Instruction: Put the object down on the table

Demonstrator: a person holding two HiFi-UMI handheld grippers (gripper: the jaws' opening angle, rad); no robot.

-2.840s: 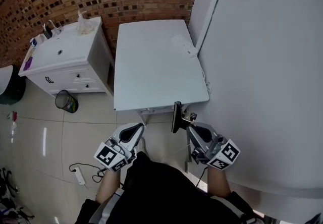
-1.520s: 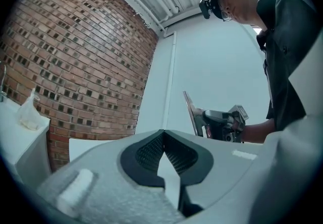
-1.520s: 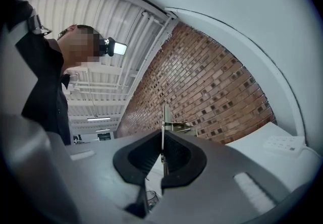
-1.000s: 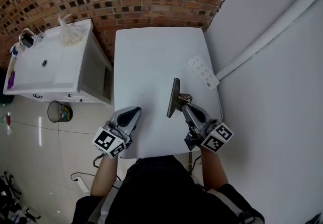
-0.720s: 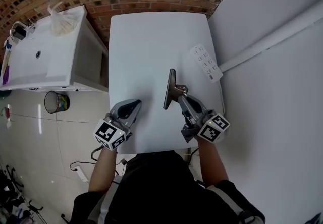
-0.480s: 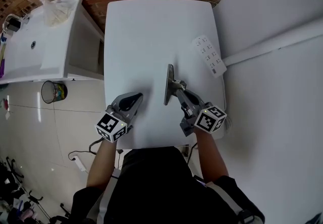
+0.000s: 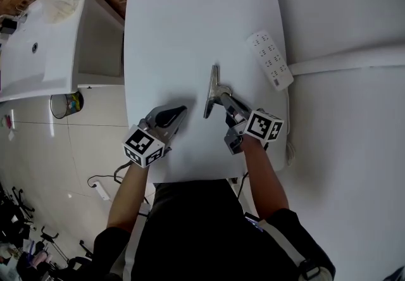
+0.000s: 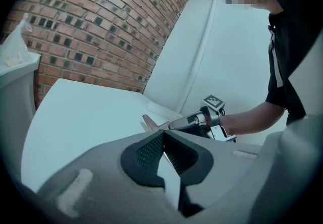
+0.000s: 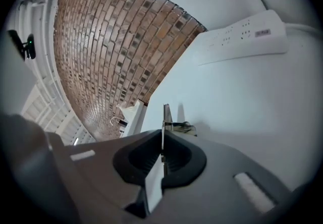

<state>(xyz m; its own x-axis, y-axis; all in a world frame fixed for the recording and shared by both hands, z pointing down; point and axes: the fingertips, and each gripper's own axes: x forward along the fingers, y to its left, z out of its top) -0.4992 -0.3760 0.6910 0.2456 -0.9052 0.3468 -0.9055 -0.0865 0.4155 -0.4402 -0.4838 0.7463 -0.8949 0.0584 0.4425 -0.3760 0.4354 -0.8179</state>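
Right claw [image 7: 223, 97] is closed on the object [image 7: 211, 90], a thin dark plate with a metal fitting at its near end. The plate stands on edge, long side running away from the person. The right gripper view shows it as a narrow vertical strip [image 9: 165, 117] pinched between the pads. The object is over the middle of the white bench [image 7: 190, 20], right of centre. Its shadow falls close beside it, but contact with the surface cannot be confirmed. In the left gripper view the plate [image 8: 150, 123] sits low against the bench top at the tip of the right claw [image 8: 174, 126]. Left claw [image 7: 179, 111] is closed with the pads meeting and nothing between them [image 8: 162, 140]. It is over the front left part of the bench, well apart from the object. A white power strip [image 7: 271, 59] lies at the bench's right edge against the wall, beyond the right claw and also seen at [image 9: 242, 36]. A white cabinet [image 7: 38, 39] stands left of the bench with a plastic bag [image 7: 60, 4] on top. A bin [image 7: 65, 104] is on the floor beside it.
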